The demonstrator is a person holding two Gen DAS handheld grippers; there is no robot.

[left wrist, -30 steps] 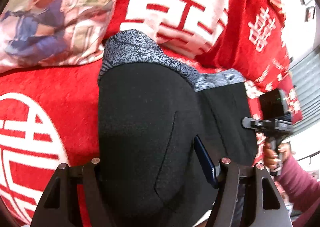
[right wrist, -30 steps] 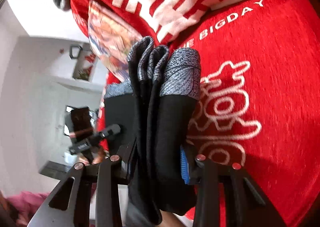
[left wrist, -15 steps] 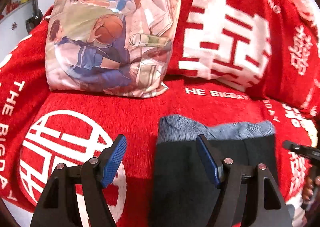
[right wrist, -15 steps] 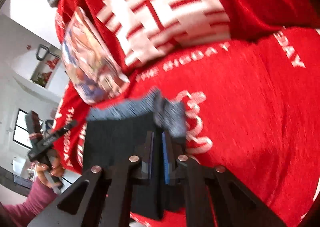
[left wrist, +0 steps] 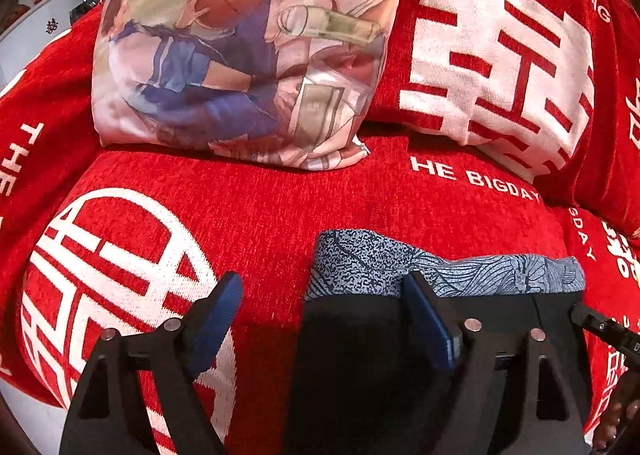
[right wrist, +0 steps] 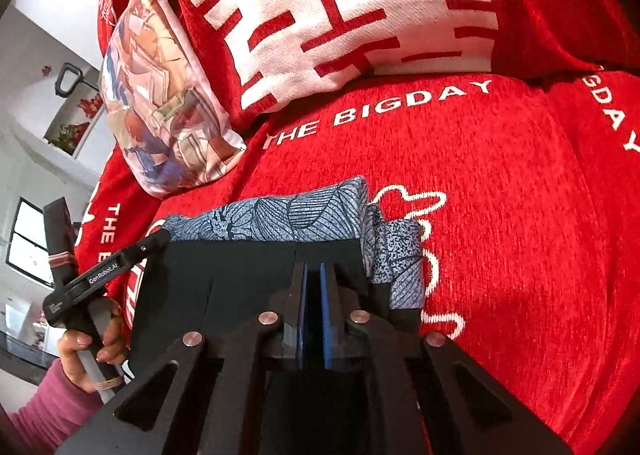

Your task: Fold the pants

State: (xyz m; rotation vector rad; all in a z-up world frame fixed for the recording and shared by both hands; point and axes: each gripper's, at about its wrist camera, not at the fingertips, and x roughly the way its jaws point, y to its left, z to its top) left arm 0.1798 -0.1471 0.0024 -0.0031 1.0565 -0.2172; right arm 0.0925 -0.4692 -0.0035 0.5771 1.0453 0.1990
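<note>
While the folded black pants [left wrist: 360,355] are lying flat on the red sofa cover [left wrist: 280,207], both tools are hovering low over them. The left hand-held gripper [left wrist: 324,319] is opening, its blue pads [left wrist: 216,319] standing wide apart; the pants' left edge is sitting between them, but the left pad is over bare red cover and neither pad is pressing cloth. The right hand-held gripper [right wrist: 313,307] is closed, pads nearly together, right above the black cloth [right wrist: 240,275]; no cloth is showing pinched between them. The grey-blue patterned waistband [right wrist: 288,219] is facing the back cushions, with one rolled bit [right wrist: 396,263] sticking out at the right side. In the right wrist view the left hand-held gripper [right wrist: 100,275] is showing at the pants' left edge, held by a hand [right wrist: 88,355] in a pink sleeve [right wrist: 52,415]. A printed cartoon pillow [left wrist: 240,55] is leaning against the red-and-white cushion [left wrist: 500,55], well apart from the pants.
</note>
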